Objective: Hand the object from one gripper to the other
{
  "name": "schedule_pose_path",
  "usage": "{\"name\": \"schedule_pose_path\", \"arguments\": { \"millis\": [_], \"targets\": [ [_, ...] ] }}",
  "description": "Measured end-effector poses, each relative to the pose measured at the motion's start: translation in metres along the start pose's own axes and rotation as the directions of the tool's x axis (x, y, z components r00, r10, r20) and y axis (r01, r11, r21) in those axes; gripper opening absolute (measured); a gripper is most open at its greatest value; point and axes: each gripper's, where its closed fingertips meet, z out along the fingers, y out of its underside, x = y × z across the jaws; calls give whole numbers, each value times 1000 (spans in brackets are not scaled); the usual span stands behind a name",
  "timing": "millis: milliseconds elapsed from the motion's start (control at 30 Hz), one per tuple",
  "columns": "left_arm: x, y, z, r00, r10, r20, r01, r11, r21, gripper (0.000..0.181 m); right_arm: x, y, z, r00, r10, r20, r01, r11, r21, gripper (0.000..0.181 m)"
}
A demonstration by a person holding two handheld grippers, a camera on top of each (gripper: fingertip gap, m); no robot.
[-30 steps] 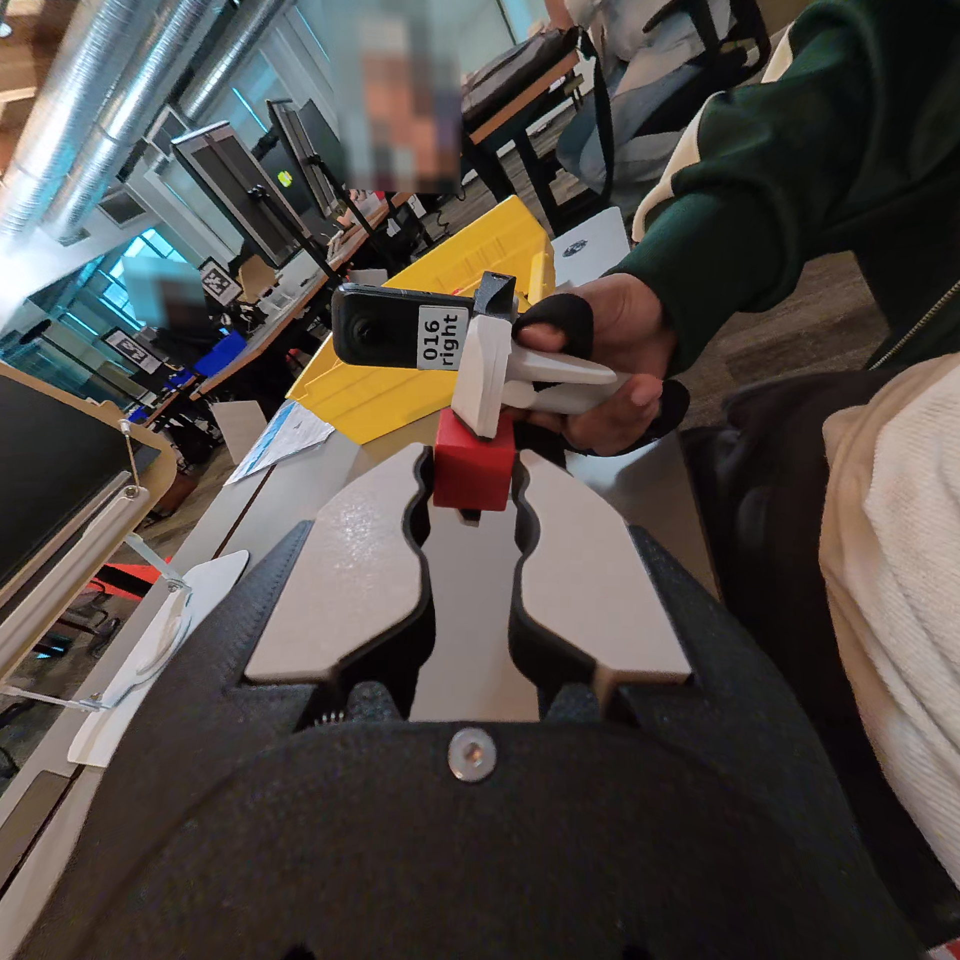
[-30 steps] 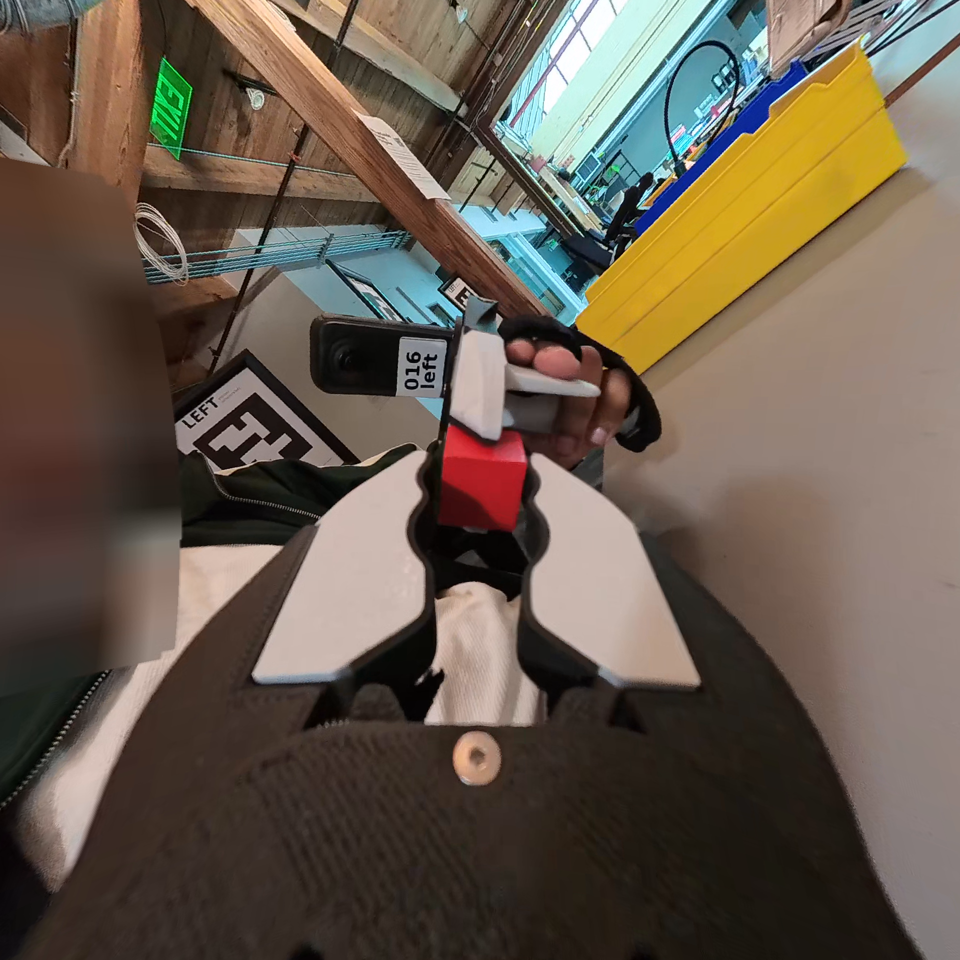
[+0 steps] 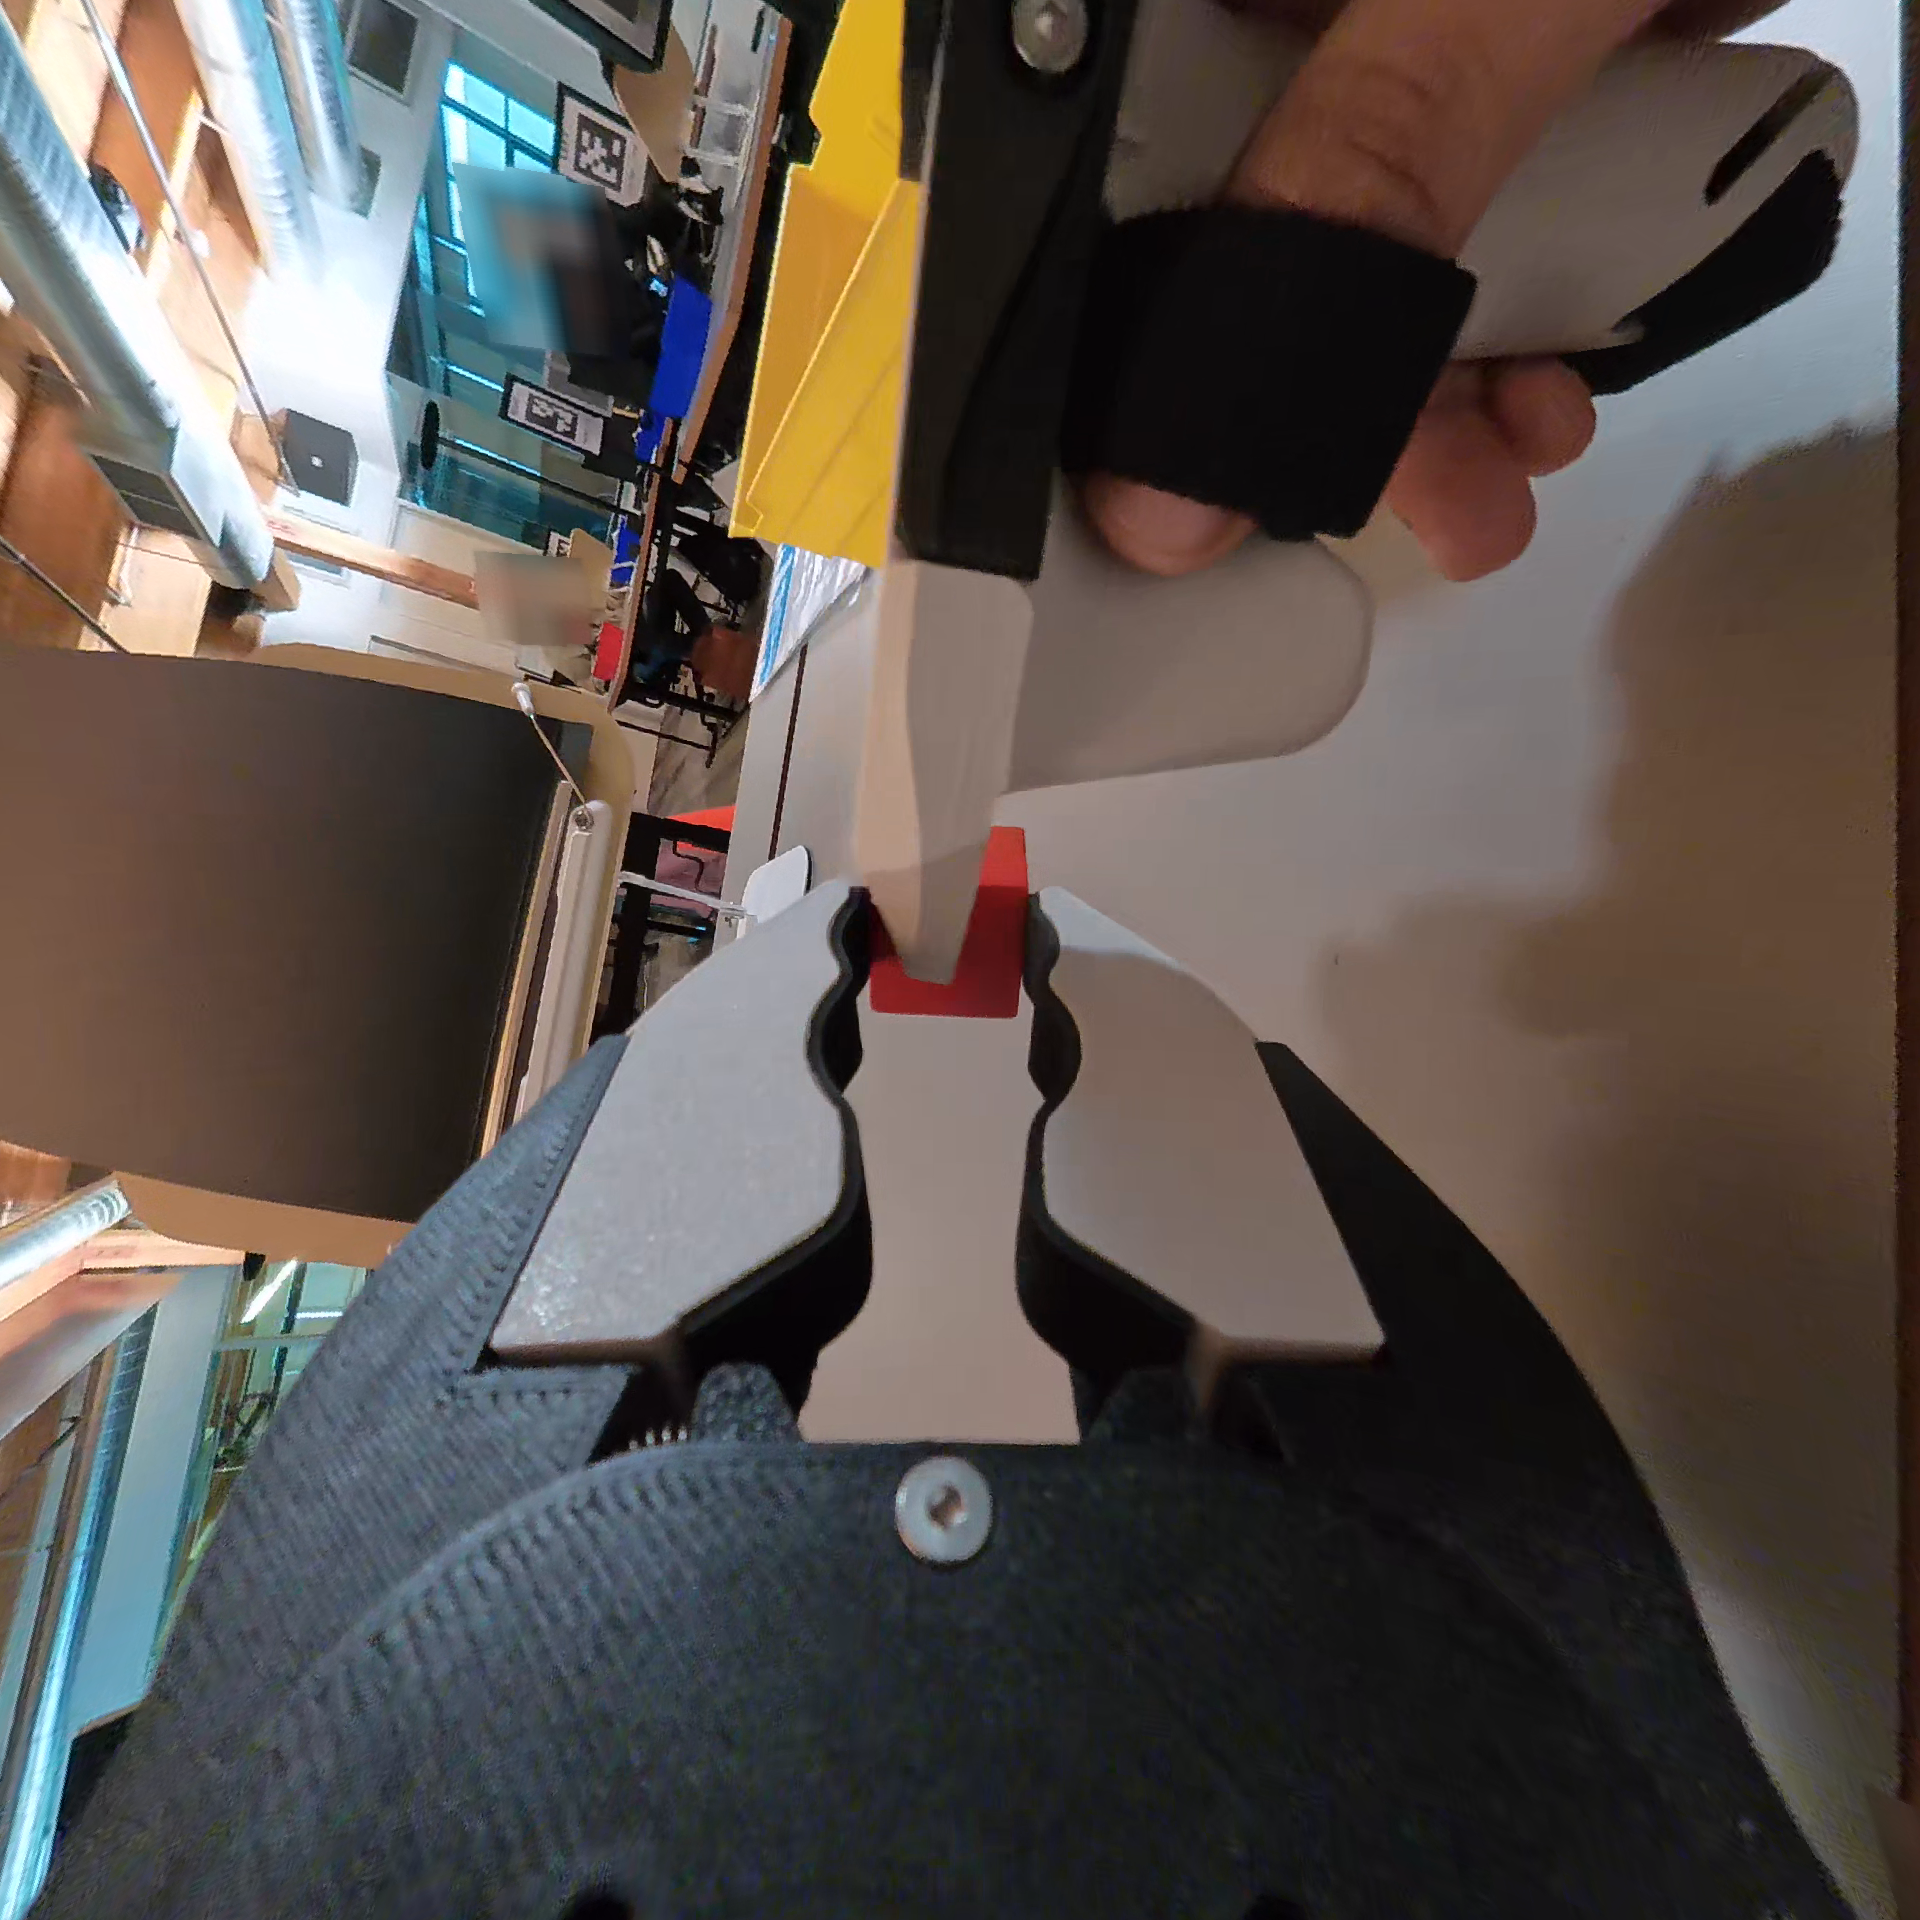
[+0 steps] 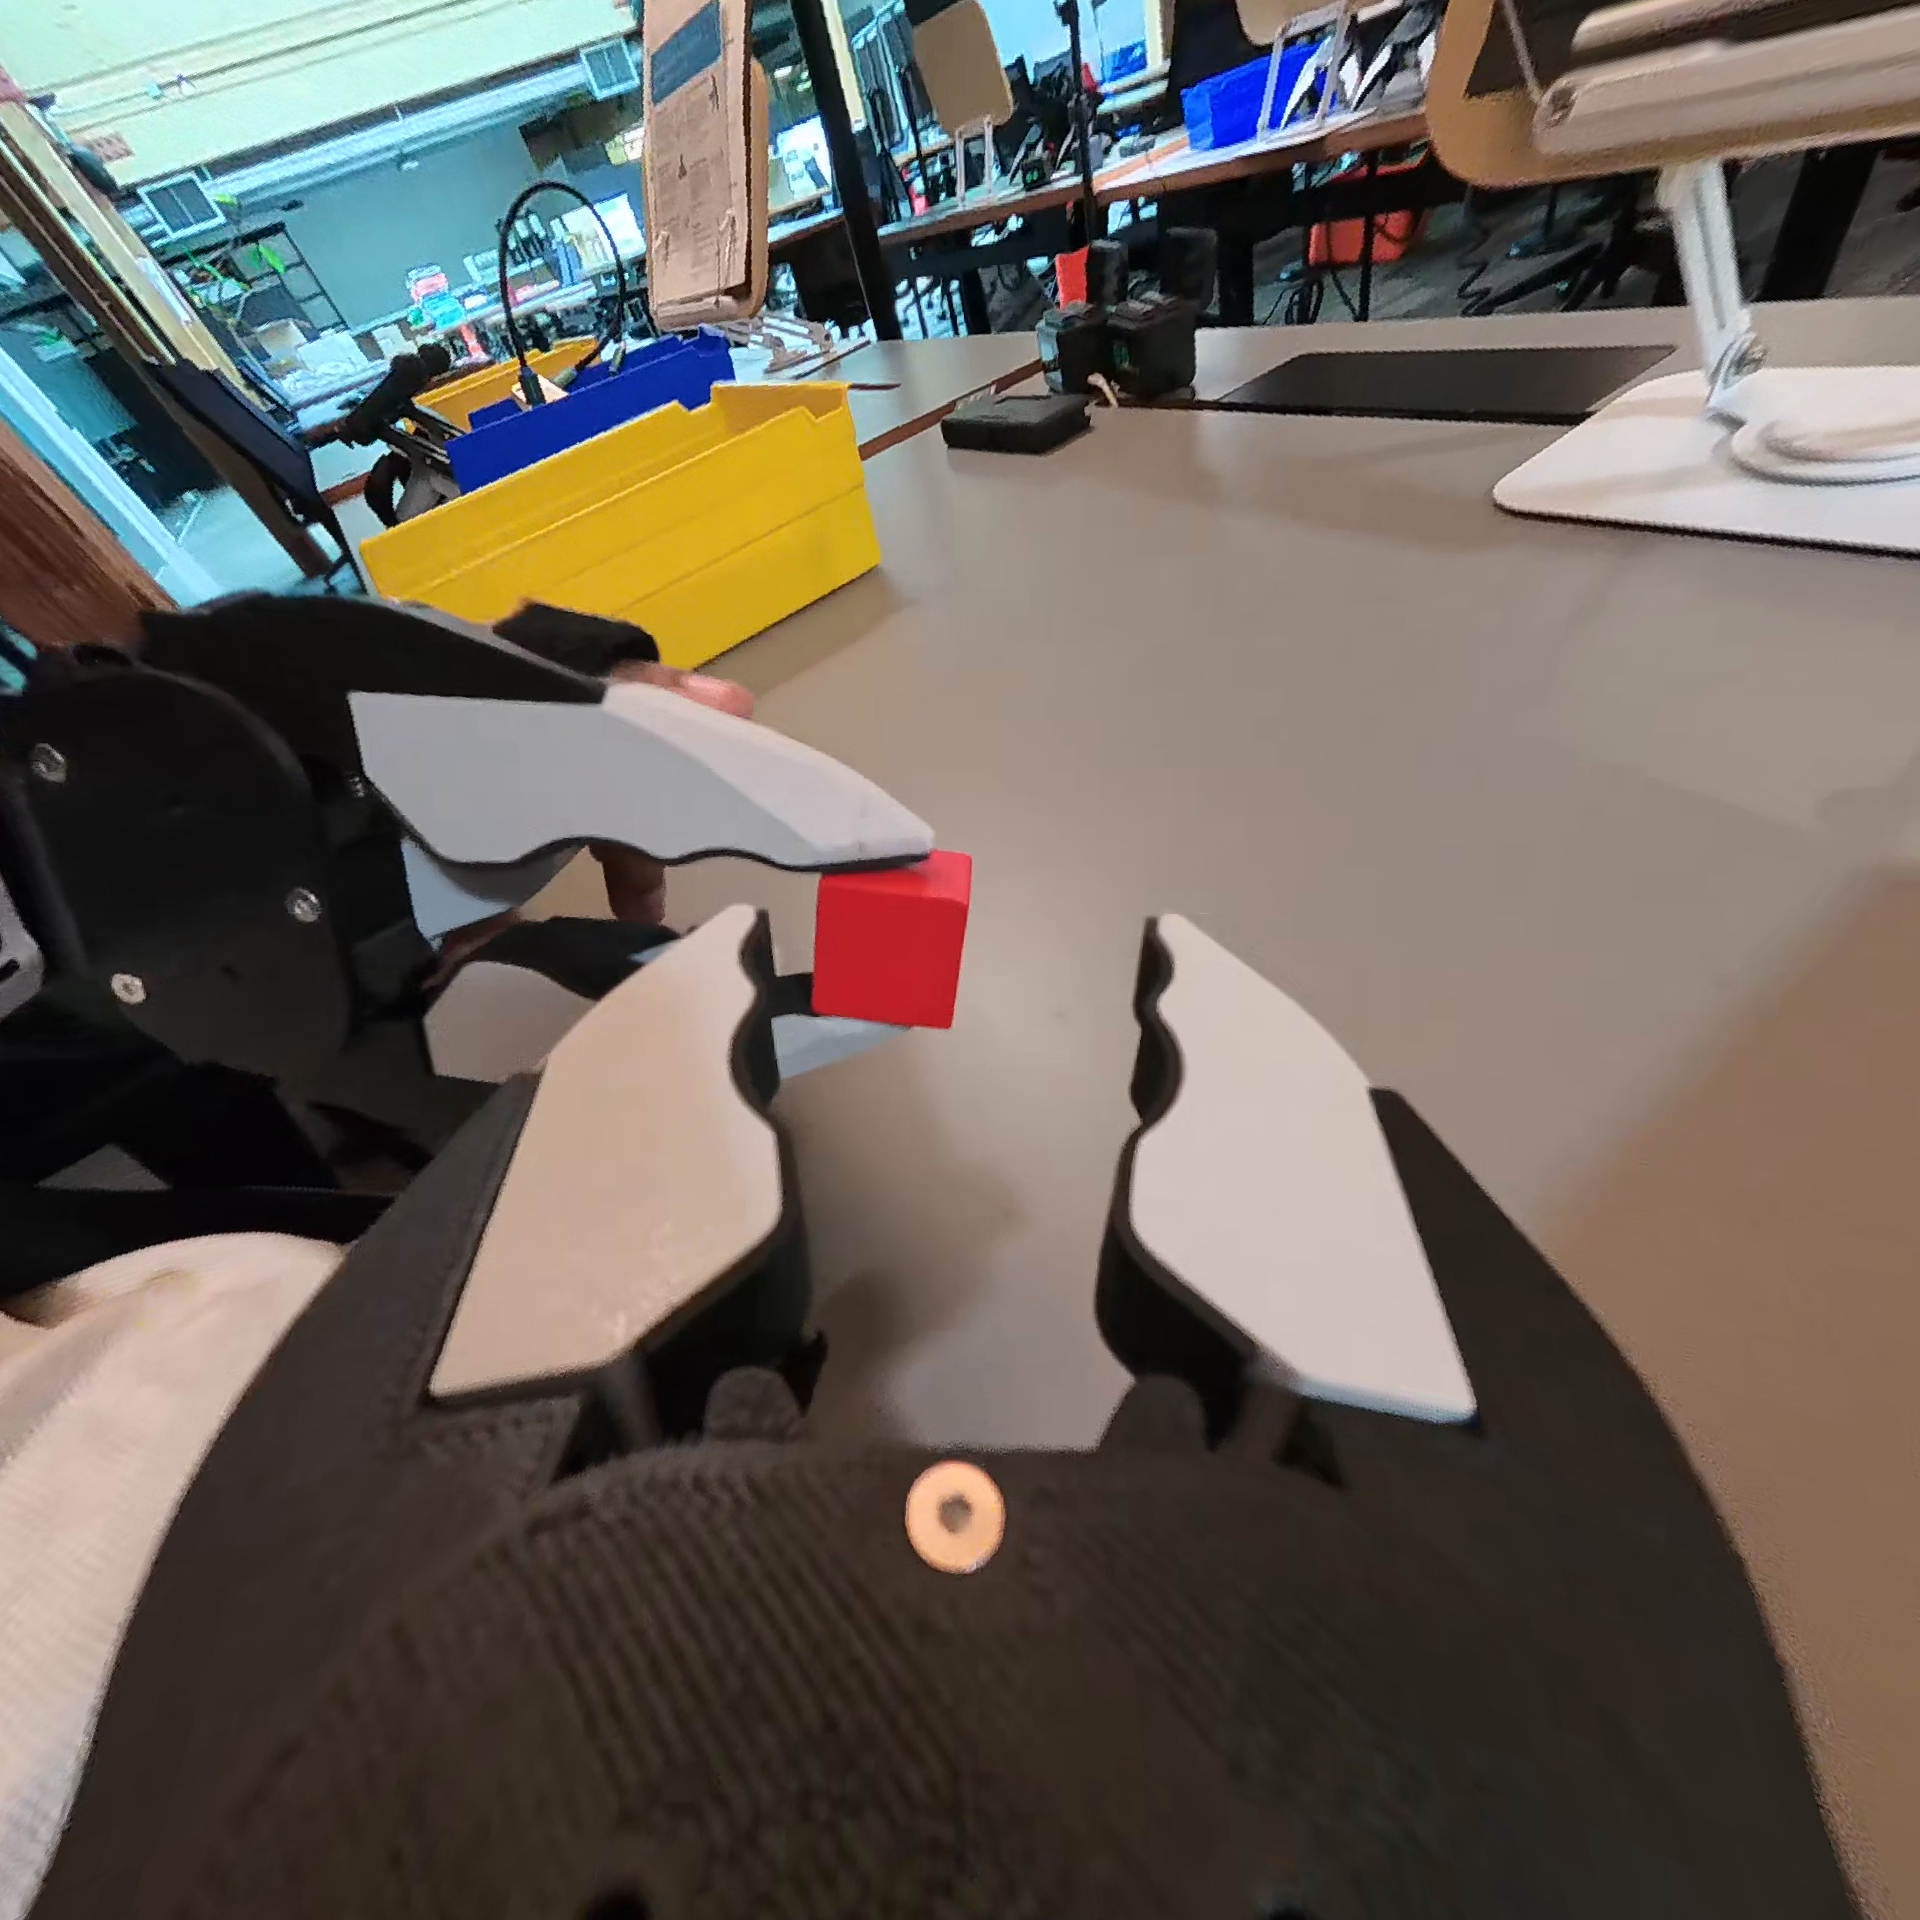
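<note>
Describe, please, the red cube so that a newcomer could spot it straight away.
Above the grey table, in front of the yellow bin, two grippers meet. The left gripper pinches the red cube at its tips, while the right gripper stands open around it. It is the only small, plain red block amid grey fingers.

No legible text; blurred print on hanging cardboard box point(image 4: 698, 156).

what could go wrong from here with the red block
1. The left gripper holds the red block only at its fingertips, so it could slip out and drop onto the table.
2. The right gripper is open, with one of its fingers close beside the block; pulling away carelessly could knock it loose.
</note>
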Motion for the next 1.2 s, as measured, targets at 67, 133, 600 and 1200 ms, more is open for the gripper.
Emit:
{"name": "schedule_pose_path", "arguments": {
  "millis": [67, 133, 600, 1200],
  "targets": [
    [-1, 0, 0, 1000, -3, 3, 3, 1000, -3, 27, 0, 4, 3, 1000, -29, -4, 29, 999, -16, 64],
    [0, 2, 0, 1000, 2, 3, -2, 1000, -16, 27, -2, 5, 5, 998, -62, 2, 62, 998, -22, 57],
    [-8, 2, -5, 995, -92, 25, 91, 996, 15, 60, -14, -6, 3, 984, -13, 176, 8, 999, 32, 28],
    [-31, -28, -34, 9, -585, -811, 1000, 5, 7, 51, -32, -53, -29, 906, -50, 419, -118, 923, 366, 28]
  ]
}}
